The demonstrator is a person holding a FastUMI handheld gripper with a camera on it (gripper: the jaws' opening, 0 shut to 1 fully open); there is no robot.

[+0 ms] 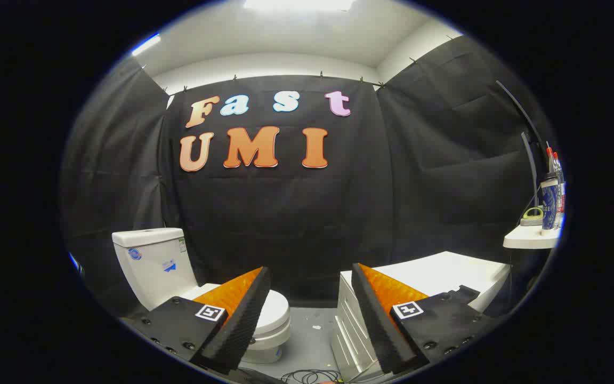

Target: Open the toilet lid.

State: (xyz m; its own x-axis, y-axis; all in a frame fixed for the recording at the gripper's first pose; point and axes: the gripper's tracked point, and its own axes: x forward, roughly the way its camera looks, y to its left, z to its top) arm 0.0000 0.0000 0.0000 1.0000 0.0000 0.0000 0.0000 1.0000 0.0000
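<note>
1. Gripper view — the gripper (309, 290) is held up in the air with its fingers (243, 314) spread wide apart, nothing between them and nothing touching them.
2. The toilet (272, 320) stands on the grey floor (309, 333) beyond the left finger, which hides part of it; its lid (275, 306) lies flat down on the bowl, closed.
3. The white tank (152, 261) rises behind the bowl, close to the black cloth wall (285, 224), with small stickers on its front face.
4. Beyond the right finger stands a white cabinet (445, 274) with a flat top and ribbed drawer fronts on the side that faces the toilet; a strip of bare floor runs between the two.
5. Further right, a small white shelf (531, 240) juts out higher up — it carries a dark cup (549, 205), some bottles with red tops (556, 181) and a low greenish object too small to tell.
6. A tangle of dark cables (312, 376) lies on the floor just below the fingers.
</note>
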